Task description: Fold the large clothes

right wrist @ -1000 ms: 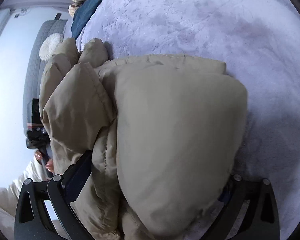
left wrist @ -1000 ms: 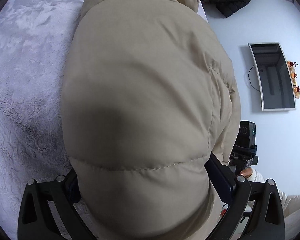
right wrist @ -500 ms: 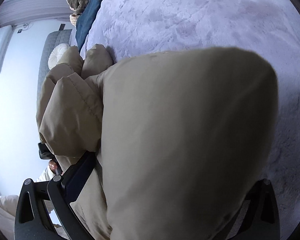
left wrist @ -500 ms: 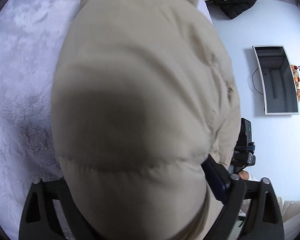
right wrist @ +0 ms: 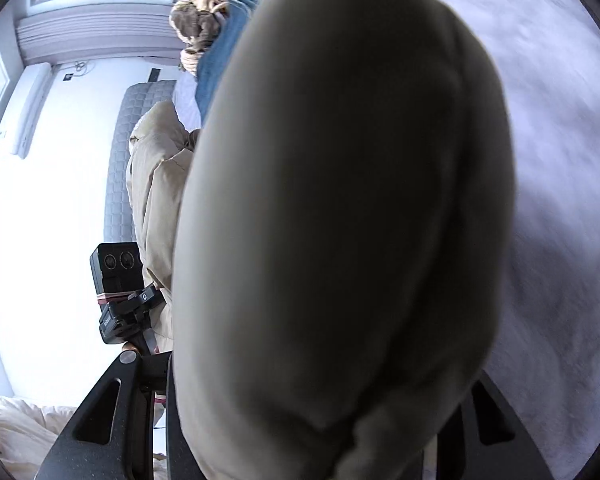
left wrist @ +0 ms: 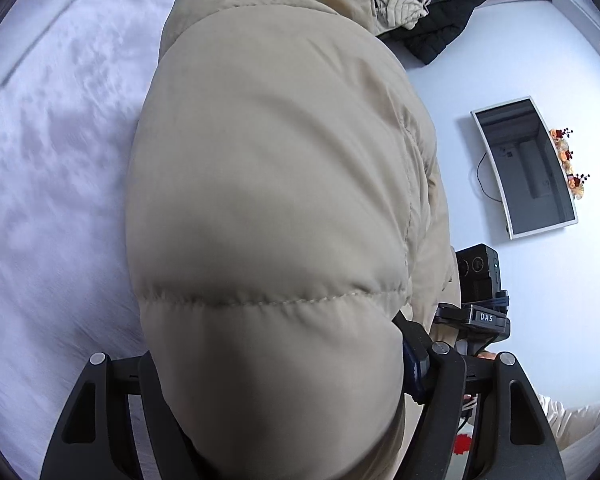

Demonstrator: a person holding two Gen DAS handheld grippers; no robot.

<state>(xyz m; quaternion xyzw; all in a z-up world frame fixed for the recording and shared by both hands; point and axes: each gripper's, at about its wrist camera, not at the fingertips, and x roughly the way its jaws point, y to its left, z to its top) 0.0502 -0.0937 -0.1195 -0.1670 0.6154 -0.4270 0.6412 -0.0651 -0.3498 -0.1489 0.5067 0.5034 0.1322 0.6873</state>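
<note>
A beige puffer jacket point(left wrist: 276, 184) fills the middle of the left wrist view, lifted above the white fuzzy bed cover point(left wrist: 52, 184). My left gripper point(left wrist: 284, 392) is shut on the jacket's quilted edge; its fingertips are hidden under the fabric. In the right wrist view the same jacket point(right wrist: 340, 216) bulges close to the lens, blurred and shaded. My right gripper point(right wrist: 320, 420) is shut on it, with fingertips hidden. Each view shows the other gripper's camera beside the jacket, in the left wrist view point(left wrist: 478, 276) and in the right wrist view point(right wrist: 118, 268).
A black coat and a beige garment point(left wrist: 428, 12) lie at the bed's far end. A wall TV point(left wrist: 524, 168) hangs on the right. Blue jeans point(right wrist: 220, 52) and a brown knit point(right wrist: 200, 16) lie on the bed near a grey headboard point(right wrist: 124, 160).
Both grippers have lifted the jacket and swung it up; in the right wrist view the bulge came much closer to the lens and the room wall came into view.
</note>
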